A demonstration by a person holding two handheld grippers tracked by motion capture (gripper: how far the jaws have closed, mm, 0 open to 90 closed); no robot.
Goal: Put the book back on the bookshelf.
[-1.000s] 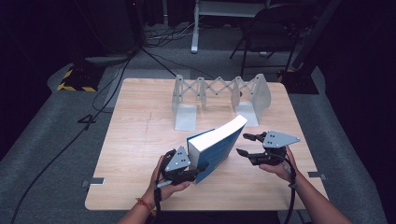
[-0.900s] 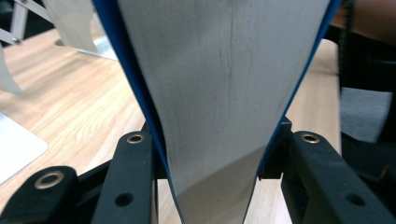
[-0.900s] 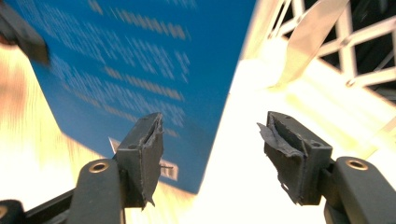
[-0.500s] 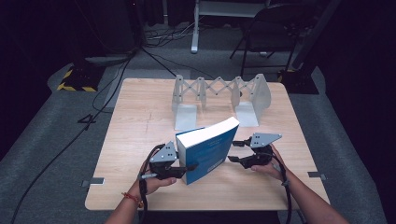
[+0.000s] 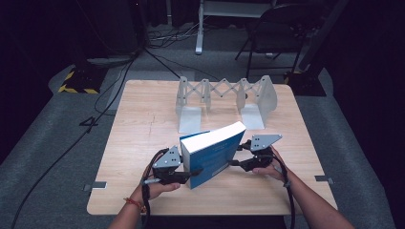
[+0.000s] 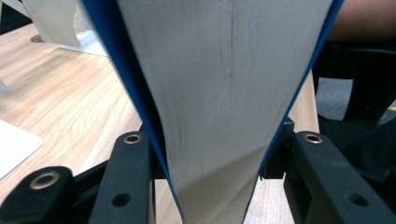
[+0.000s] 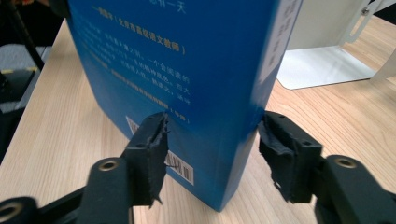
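A thick blue book [image 5: 212, 152] stands on its bottom edge on the wooden table [image 5: 138, 124], near the front. My left gripper [image 5: 193, 174] is shut on its left end. In the left gripper view the jaws press both blue covers with the pale page block [image 6: 224, 93] between them, where that gripper [image 6: 212, 140] holds. My right gripper [image 5: 238, 155] is at the book's right end. In the right gripper view it [image 7: 212, 135] stands open and wide, its torn pads [image 7: 152, 140] on either side of the lower spine corner of the book [image 7: 187, 70].
A white expanding bookend rack [image 5: 224, 93] stands at the back middle of the table, its two flat base plates [image 5: 190, 119] pointing toward me. One plate [image 7: 322, 67] lies just behind the book. Cables and a chair are on the floor beyond the table.
The book has shifted left and toward me and now stands more upright in the left gripper. The right gripper has moved in from the right to straddle the book's end.
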